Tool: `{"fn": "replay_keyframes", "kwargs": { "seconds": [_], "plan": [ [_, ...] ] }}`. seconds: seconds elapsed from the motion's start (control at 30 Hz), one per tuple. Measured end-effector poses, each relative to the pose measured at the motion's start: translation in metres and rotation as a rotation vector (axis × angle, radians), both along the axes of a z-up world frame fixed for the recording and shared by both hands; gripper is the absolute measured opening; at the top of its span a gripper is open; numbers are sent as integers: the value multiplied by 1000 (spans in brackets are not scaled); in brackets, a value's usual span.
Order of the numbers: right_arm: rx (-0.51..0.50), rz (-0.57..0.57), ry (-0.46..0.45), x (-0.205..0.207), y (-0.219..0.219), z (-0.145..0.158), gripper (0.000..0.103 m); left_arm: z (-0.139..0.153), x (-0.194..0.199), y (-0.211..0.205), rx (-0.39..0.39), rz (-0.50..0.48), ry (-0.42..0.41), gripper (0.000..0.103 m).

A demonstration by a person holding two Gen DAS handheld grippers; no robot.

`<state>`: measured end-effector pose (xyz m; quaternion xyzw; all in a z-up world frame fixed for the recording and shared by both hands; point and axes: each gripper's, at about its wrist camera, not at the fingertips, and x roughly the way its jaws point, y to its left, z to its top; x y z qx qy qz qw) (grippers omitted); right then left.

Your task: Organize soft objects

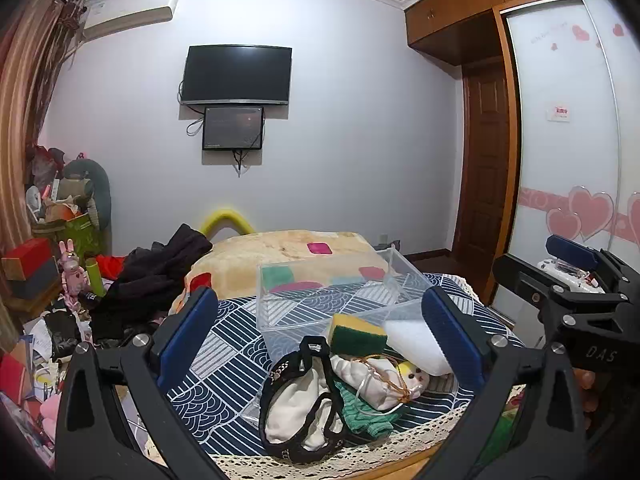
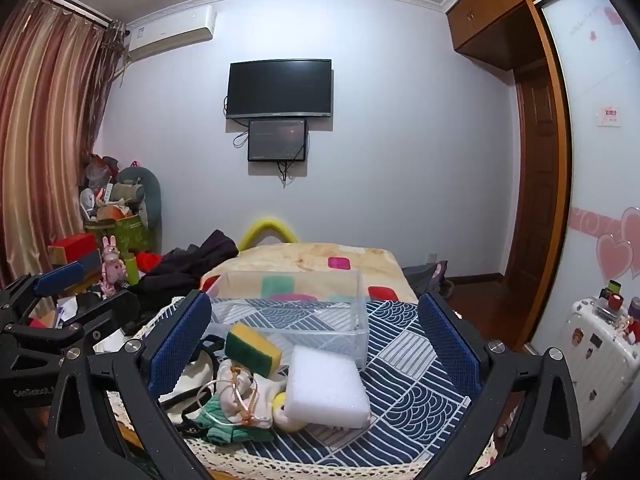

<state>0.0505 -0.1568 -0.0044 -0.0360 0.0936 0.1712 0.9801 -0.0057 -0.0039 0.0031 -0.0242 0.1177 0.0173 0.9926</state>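
Observation:
A clear plastic box stands empty on the blue patterned cloth. In front of it lie a yellow-green sponge, a white foam block, a small cloth doll with green clothes, and a white pouch with black lace trim. My left gripper is open above the pile. My right gripper is open, with the sponge and foam block between its fingers. Each gripper shows in the other's view, the right and the left.
A beige blanket lies behind the box. Dark clothes are heaped on the left, with boxes and toys beyond. A white suitcase stands on the right by the wardrobe. The cloth's lace edge is nearest me.

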Motion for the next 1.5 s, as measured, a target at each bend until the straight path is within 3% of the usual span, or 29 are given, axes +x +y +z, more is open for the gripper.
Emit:
{"fn": "replay_keyframes", "kwargs": {
  "seconds": [1.5],
  "plan": [
    [3,6,-9,-6,4,8,103,0,-4,1,0,4,-10,103]
  ]
}}
